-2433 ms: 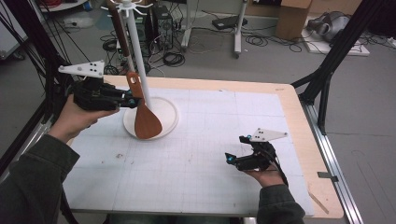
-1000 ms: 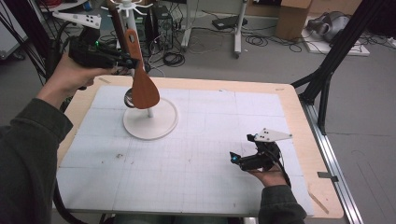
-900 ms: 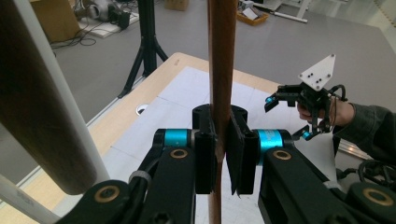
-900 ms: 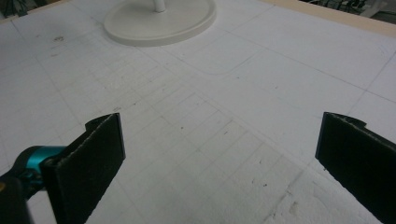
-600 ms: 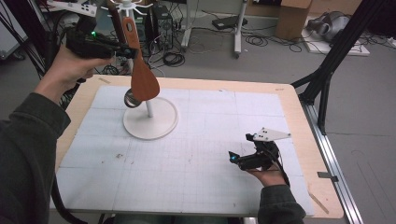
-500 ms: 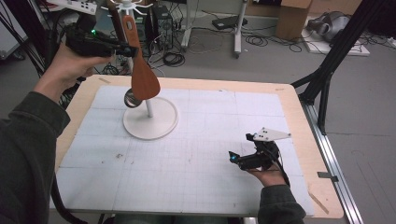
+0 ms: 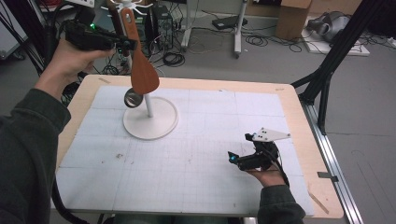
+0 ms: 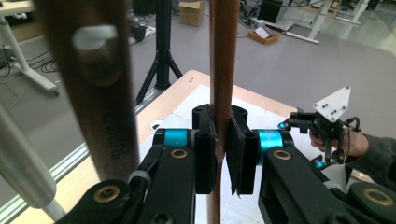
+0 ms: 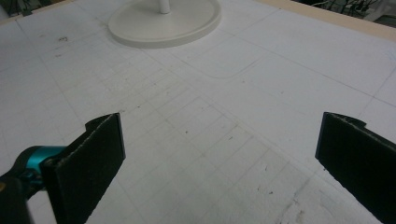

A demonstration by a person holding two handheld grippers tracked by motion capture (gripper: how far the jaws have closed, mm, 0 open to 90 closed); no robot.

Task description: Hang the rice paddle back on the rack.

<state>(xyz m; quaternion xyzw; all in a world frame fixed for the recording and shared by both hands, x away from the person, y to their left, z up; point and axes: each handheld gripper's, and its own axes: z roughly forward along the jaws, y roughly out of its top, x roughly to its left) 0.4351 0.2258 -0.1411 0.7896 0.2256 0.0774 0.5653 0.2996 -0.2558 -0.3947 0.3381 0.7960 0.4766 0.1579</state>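
My left gripper (image 7: 127, 45) is held high at the far left, shut on the handle of a wooden spatula (image 7: 144, 77) that hangs upright beside the white stand (image 7: 150, 122). In the left gripper view the pads (image 8: 205, 154) clamp the thin brown spatula handle (image 8: 223, 70). A second, blurred wooden handle (image 8: 100, 93) sits close by on a white hook (image 8: 93, 37). My right gripper (image 7: 232, 158) rests low on the mat at the near right. Its jaws are wide open over bare mat (image 9: 219, 154), with nothing between them.
The stand's round base (image 9: 163, 21) sits on the white gridded mat (image 7: 196, 154); a small metal ladle bowl (image 7: 133, 99) hangs by its pole. Hooks (image 7: 128, 4) crown the stand. Black frame legs (image 7: 327, 79) and cables lie beyond the table.
My left gripper lifted the spatula off the stand's base, up toward the hooks, then rose only slightly in the last second. The right gripper stayed put.
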